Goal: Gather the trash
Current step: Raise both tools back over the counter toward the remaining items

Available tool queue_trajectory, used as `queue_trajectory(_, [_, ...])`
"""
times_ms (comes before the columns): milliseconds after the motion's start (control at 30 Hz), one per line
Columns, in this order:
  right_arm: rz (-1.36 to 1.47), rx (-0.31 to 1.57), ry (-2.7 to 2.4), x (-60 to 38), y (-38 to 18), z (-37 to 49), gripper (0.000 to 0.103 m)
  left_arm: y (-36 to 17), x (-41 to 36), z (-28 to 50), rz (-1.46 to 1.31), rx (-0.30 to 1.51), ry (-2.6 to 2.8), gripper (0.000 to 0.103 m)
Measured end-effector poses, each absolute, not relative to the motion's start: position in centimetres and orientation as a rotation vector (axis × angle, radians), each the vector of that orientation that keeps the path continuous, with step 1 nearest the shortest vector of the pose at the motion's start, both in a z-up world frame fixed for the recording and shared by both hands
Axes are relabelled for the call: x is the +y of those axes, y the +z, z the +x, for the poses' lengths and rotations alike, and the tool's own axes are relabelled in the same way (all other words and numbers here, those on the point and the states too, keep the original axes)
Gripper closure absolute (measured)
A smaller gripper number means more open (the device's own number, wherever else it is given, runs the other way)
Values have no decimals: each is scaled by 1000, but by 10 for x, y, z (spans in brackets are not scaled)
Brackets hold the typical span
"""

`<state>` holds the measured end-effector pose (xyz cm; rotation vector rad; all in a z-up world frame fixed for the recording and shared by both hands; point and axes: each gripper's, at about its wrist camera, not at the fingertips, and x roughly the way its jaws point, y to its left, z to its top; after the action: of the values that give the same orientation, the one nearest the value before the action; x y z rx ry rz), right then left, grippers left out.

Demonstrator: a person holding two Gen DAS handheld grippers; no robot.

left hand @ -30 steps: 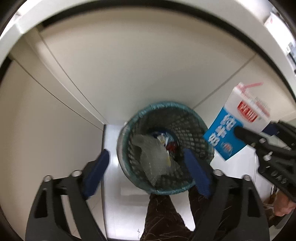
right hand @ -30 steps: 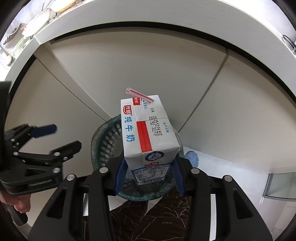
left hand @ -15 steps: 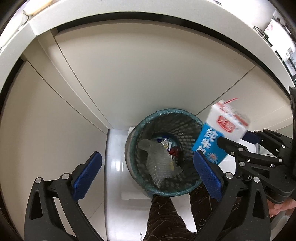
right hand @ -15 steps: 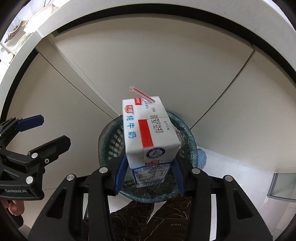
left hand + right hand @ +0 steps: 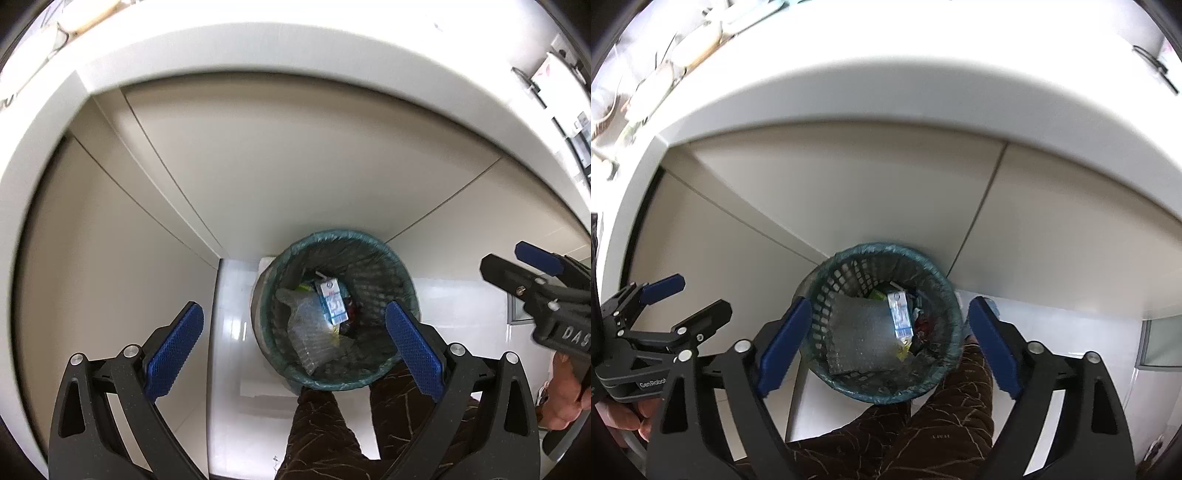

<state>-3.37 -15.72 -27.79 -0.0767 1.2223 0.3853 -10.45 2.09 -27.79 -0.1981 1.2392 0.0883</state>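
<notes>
A round teal mesh waste basket (image 5: 404, 282) stands on the white floor below both grippers; it also shows in the right wrist view (image 5: 951, 295). The blue-and-white milk carton (image 5: 333, 302) lies inside it on a clear plastic wrapper (image 5: 308, 334), among other scraps; it shows in the right wrist view too (image 5: 899, 319). My left gripper (image 5: 293, 341) is open and empty above the basket. My right gripper (image 5: 888, 341) is open and empty above the basket, its jaws wide apart; it also shows at the right edge of the left wrist view (image 5: 517, 264).
Beige cabinet doors (image 5: 295, 166) rise behind the basket under a white countertop edge (image 5: 258, 62). The person's dark patterned trouser legs (image 5: 897, 432) stand next to the basket's near side. The left gripper appears at the left of the right wrist view (image 5: 674, 304).
My right gripper opened and let go of the milk carton, which dropped into the basket. Both grippers rose higher above the basket.
</notes>
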Motion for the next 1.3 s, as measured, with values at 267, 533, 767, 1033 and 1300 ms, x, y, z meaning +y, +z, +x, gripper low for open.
queue_trajectory(267, [-82, 1110, 314, -180, -207, -25, 8, -226, 21, -95, -191, 1210, 89, 6])
queue_trajectory(533, [-78, 999, 289, -188, -150, -7, 8, -169, 22, -75, -168, 1136, 95, 6])
queue_trajectory(767, [-49, 957, 276, -191, -109, 16, 8, -132, 24, -50, -164, 1101, 83, 6])
queue_trajectory(1033, [-56, 925, 246, -191, -80, 44, 8, -89, 30, -15, -157, 1037, 62, 6])
queue_trajectory(1300, [-39, 1003, 179, -189, -75, 95, 8, -65, 31, 41, -108, 1018, 61, 6])
